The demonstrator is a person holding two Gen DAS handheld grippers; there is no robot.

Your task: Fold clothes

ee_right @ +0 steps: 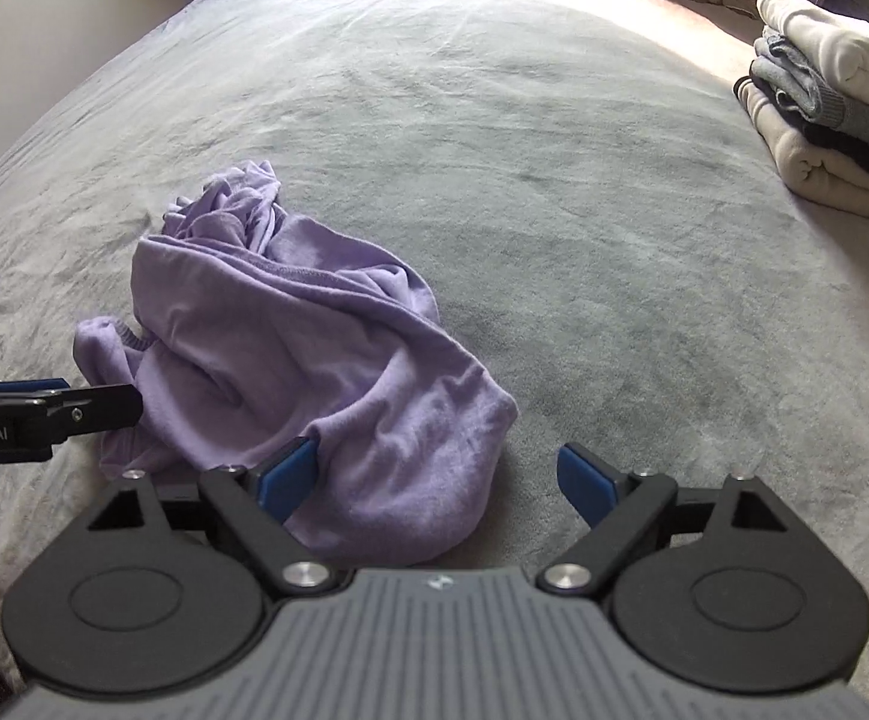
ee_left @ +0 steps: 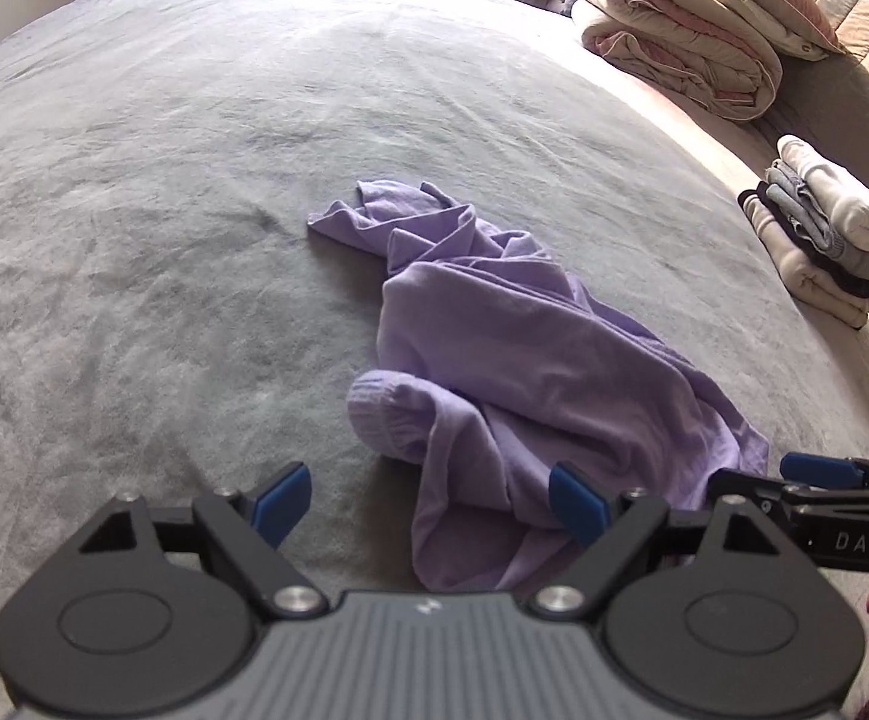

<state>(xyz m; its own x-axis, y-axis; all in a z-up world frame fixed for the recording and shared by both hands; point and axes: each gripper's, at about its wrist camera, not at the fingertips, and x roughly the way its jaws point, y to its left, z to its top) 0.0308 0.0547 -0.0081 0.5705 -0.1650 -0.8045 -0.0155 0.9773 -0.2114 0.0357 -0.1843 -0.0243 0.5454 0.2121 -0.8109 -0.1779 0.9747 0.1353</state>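
Nearest the left wrist lens, left gripper [ee_left: 428, 501] with blue pads spread wide, holding nothing, the right pad [ee_left: 575, 501] at the near hem of a crumpled lilac garment [ee_left: 530, 360]. Same garment [ee_right: 314, 372] heaped and unfolded on the grey bedspread [ee_left: 164, 180], a ribbed cuff [ee_left: 383, 417] sticking out toward the left gripper, a twisted end trailing toward the far side. Right gripper [ee_right: 440, 483] likewise spread wide and empty, hovering at the near edge of the heap, its left pad [ee_right: 287, 480] over the cloth, its right pad [ee_right: 587, 486] over bare bedspread [ee_right: 554, 150]. Each gripper visible edge-on at the side of the other's view, close beside the garment. Off to the right on the bed, a stack of folded clothes [ee_left: 824, 228], cream and grey with dark layers, well apart from the lilac heap; same stack [ee_right: 836, 102] at the right edge of the right wrist view. Behind it, a rolled pink and cream quilt [ee_left: 686, 42] near the far corner.
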